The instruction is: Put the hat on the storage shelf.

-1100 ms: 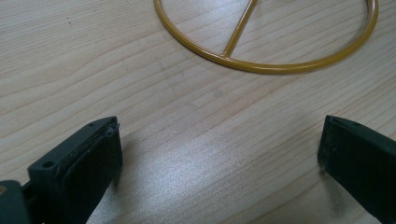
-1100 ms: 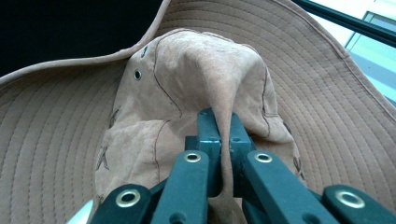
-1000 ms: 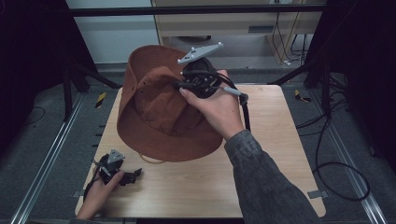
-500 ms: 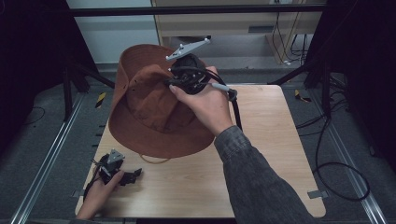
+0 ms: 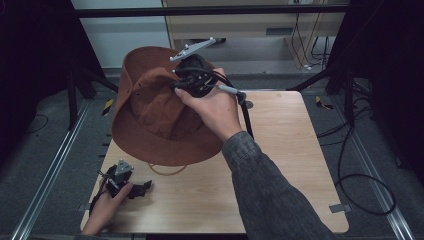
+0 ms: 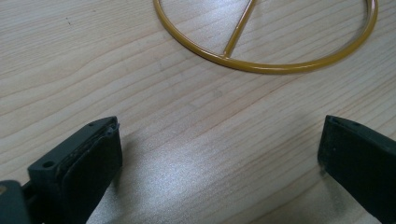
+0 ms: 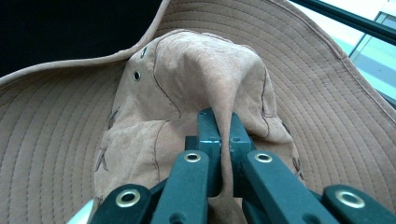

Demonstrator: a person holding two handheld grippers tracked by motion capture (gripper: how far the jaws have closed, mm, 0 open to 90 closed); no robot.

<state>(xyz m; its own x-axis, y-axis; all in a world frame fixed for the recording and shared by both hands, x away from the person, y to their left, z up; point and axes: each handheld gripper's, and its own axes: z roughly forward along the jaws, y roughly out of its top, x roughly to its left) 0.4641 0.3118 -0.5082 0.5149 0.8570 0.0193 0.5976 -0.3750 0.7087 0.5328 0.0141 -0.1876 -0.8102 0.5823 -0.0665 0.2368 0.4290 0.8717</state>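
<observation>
A brown wide-brimmed hat (image 5: 160,115) hangs tilted over the table's back left, its brim toward the camera. My right gripper (image 5: 181,86) is shut on a fold of the hat's crown (image 7: 205,88); in the right gripper view the cloth is pinched between the two jaws (image 7: 223,126). My left gripper (image 5: 142,187) rests low at the table's front left corner, jaws wide apart with bare wood between them (image 6: 219,154). A yellow wire ring with a crossbar (image 6: 261,42) lies on the wood just beyond the left jaws, and its edge peeks from under the hat's brim (image 5: 165,171).
The wooden table (image 5: 290,165) has bare room on its right half. A black upright post (image 5: 246,117) stands near the right hand. Black frame rails, cables and a metal track (image 5: 50,170) surround the table.
The right gripper has carried the hat leftward and tipped it up, so the brim now stands steeper over the table's back left. The left gripper has stayed in place.
</observation>
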